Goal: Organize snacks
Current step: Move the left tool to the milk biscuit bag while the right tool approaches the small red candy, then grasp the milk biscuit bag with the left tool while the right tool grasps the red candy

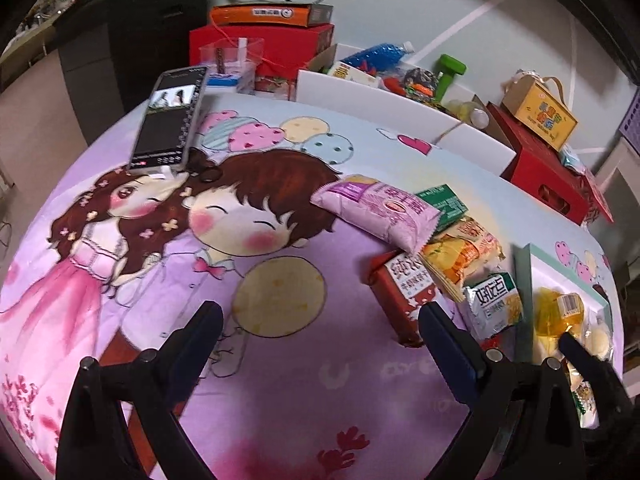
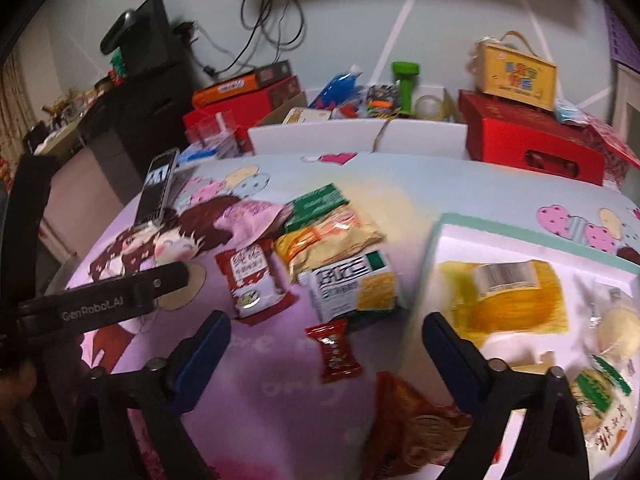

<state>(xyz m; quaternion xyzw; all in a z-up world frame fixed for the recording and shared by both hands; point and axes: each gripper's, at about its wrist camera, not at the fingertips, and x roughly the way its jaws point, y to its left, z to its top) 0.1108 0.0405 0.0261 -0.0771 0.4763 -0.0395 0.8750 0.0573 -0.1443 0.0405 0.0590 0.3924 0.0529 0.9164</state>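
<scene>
A heap of snack packs lies on the cartoon-printed cloth: a pink pack (image 1: pixel 376 210), a green one (image 1: pixel 442 200), a yellow-orange one (image 2: pixel 332 244), a red one (image 2: pixel 252 280) and a white-green one (image 2: pixel 356 286). My right gripper (image 2: pixel 326 320) is open above the cloth, and a small red candy (image 2: pixel 336 348) lies untouched between its fingers. To the right, a white tray with a mint rim (image 2: pixel 436 248) holds a yellow pack (image 2: pixel 508 296) and a round pastry (image 2: pixel 618 328). My left gripper (image 1: pixel 320 320) is open over bare cloth, left of the heap.
A phone (image 1: pixel 170 120) stands propped at the cloth's far left. Behind the cloth are red boxes (image 2: pixel 532 140), a white box full of odds and ends (image 2: pixel 360 136) and a yellow carton (image 2: pixel 516 74). An orange-brown pack (image 2: pixel 412 412) lies near the front edge.
</scene>
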